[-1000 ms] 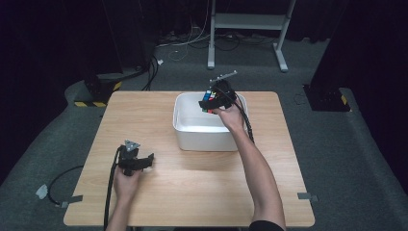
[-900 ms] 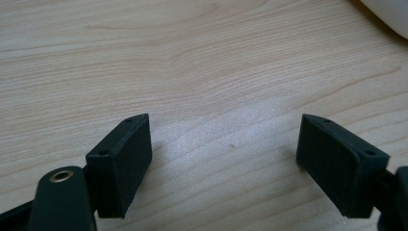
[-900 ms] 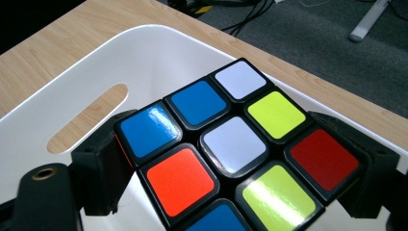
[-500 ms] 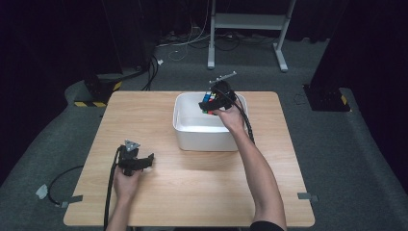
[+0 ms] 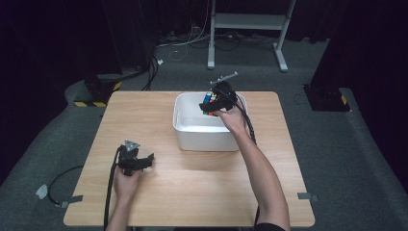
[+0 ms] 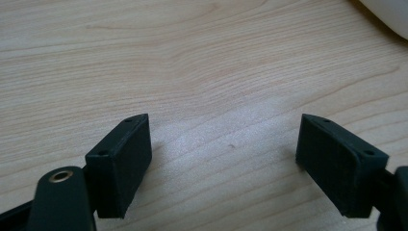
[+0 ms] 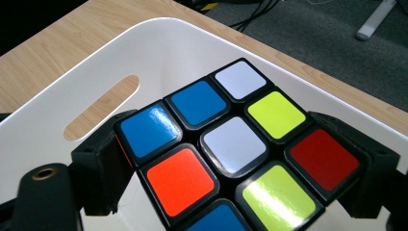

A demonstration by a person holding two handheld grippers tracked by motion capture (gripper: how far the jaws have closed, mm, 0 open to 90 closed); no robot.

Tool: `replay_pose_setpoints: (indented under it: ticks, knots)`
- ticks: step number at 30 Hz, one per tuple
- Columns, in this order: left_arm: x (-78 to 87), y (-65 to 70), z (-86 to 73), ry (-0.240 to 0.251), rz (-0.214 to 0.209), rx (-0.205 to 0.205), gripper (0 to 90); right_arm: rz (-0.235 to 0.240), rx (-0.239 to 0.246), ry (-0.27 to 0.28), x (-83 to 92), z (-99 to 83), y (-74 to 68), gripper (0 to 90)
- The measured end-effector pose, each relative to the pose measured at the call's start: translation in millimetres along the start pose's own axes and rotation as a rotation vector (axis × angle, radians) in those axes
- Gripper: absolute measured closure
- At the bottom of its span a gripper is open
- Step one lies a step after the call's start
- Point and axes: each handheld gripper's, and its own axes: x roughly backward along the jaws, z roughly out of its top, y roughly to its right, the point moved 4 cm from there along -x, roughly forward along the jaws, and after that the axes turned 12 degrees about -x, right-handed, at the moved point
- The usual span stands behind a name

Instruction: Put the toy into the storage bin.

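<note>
- The left gripper (image 5: 144, 161) rests low on the wooden table (image 5: 159, 197), in the half toward the left edge and nearer the front edge than the back, well apart from the white bin.
- A hand (image 5: 126, 180) holds it from behind, the forearm coming in over the front edge, and its cable (image 5: 111, 192) trails back along that arm.
- In the left gripper view its two black jaws stand wide apart with bare wood grain between them; nothing is gripped. A sliver of the white bin (image 6: 389, 14) shows at the top right corner of that view.
- The white bin (image 5: 204, 137) sits around the middle of the table, toward the back edge; a slot handle (image 7: 102, 107) is cut in one wall.
- The cube (image 5: 209, 103), a colour puzzle with black edges, is held above the open bin at its back right part, clear of the floor of the bin.
- The right gripper (image 5: 211, 104) is clamped on the cube: in the right gripper view the jaws press on two opposite sides, and the top face shows blue, white, yellow-green, orange and red stickers.
- The right hand (image 5: 232, 115) grasps that gripper over the bin's right side, the forearm stretching back to the front edge of the table.
- Beyond the back edge, grey carpet carries a white stand (image 5: 250, 21) and loose cables (image 5: 192, 41).
</note>
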Motion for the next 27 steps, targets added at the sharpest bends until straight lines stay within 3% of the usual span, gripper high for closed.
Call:
replay_pose_setpoints:
  ticks: [27]
  knots:
    - [0.1, -0.1, 0.0, -0.001, 0.001, -0.001, 20.0, 0.022, -0.007, 0.033, 25.2, -12.6, 5.7, 14.9]
